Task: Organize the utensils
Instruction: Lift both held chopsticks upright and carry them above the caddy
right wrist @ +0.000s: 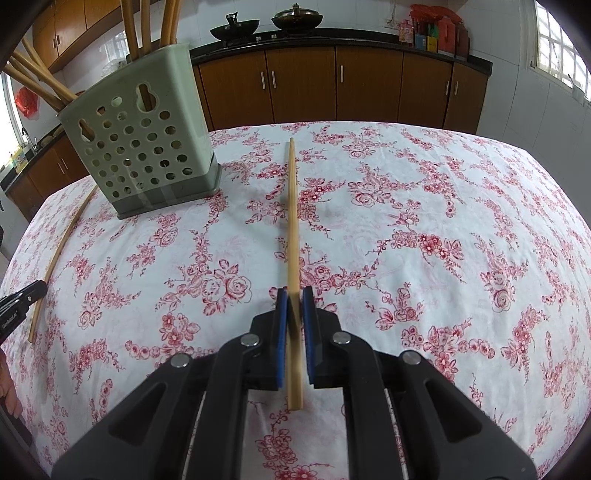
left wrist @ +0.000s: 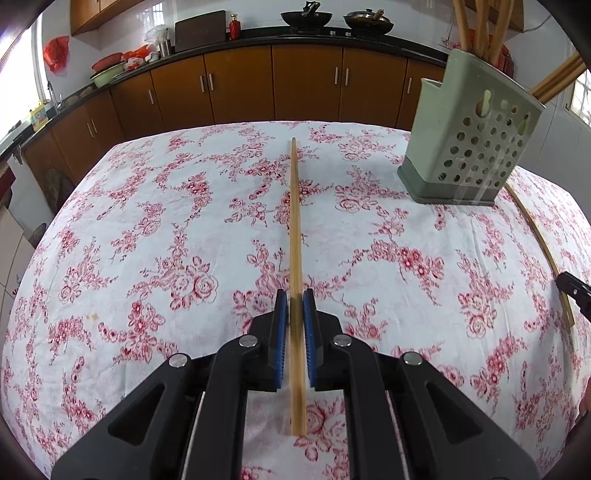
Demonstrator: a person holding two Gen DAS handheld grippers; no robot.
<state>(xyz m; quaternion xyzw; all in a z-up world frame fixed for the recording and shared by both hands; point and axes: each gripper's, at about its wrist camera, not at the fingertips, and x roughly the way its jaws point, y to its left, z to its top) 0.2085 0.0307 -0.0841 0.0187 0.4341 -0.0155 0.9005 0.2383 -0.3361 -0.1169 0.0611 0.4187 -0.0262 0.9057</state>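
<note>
Bamboo chopsticks, one per gripper: the left gripper point(left wrist: 294, 306) is clamped on a chopstick point(left wrist: 294, 221), and the right gripper point(right wrist: 294, 302) on another chopstick point(right wrist: 293, 221), blue ribbed pads pressing each stick. White lettering on the left gripper's black body, seen only at the right view's edge, is too small to read. Beside the far table point(left wrist: 110, 221) edge stands a pale green perforated plastic holder point(left wrist: 469, 140) with upright sticks. Only the right view shows coloured boxes point(right wrist: 432, 33) on the counter.
</note>
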